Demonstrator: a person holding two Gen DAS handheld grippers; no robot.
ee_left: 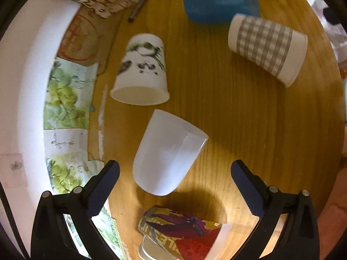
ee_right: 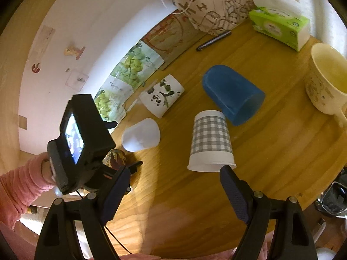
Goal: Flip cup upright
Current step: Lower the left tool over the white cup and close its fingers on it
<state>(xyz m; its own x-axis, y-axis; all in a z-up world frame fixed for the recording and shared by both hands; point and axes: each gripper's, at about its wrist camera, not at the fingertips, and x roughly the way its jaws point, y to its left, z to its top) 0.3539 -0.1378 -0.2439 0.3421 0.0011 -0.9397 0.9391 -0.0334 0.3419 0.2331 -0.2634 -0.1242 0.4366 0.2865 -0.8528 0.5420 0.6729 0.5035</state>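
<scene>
Several cups stand upside down or lie tipped on the round wooden table. A plain white cup lies tilted just ahead of my open left gripper, between its fingers but untouched; it also shows in the right wrist view. A panda cup, a grey checked paper cup and a blue plastic cup are mouth-down. A colourful paper cup lies under the left gripper. My right gripper is open, just short of the checked cup's rim.
A cream mug stands upright at the right. A green tissue box, a printed cloth bag and a pen lie at the back. Grape pictures lean on the white wall. The left device sits at left.
</scene>
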